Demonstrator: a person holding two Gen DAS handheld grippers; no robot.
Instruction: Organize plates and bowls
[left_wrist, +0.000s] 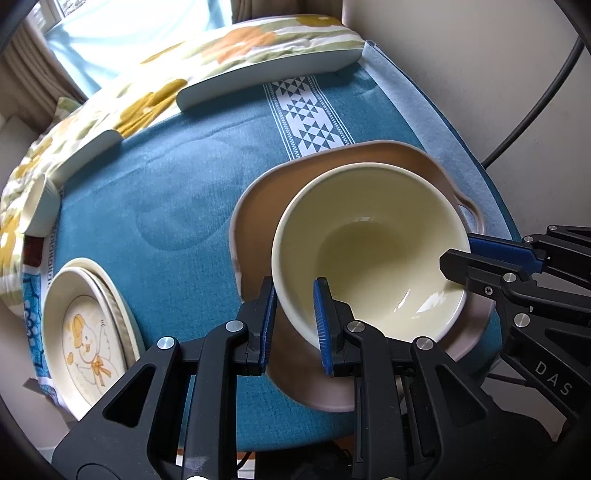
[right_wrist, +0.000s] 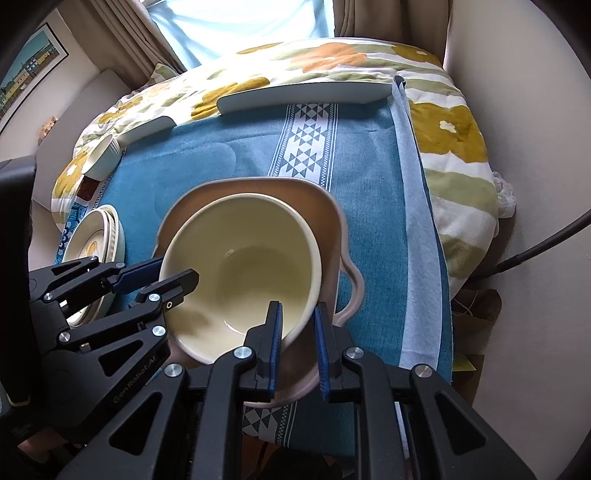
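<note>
The cream bowl (left_wrist: 369, 251) looks glazed ceramic: stiff, fairly heavy, slick on the pads and likely to chip if knocked against the dish below. Its thin upright rim is the natural place to take hold, and both tools have it there. The left hand-held gripper (left_wrist: 293, 317) is clamped on the rim at the lower centre of its own view, one pad inside the wall and one outside; the right hand-held gripper (right_wrist: 297, 343) pinches the opposite side likewise. Two grips on a slippery wall should steady it, though uneven pull could tip it.

The bowl is deep, plain pale yellow, glossy inside, and sits tilted in or just above a wide pinkish-brown dish with a looped handle (left_wrist: 406, 158), right of centre on the blue-clothed worktop (left_wrist: 177, 206). A stack of cream plates with a duck picture (left_wrist: 88, 332) lies at lower left
</note>
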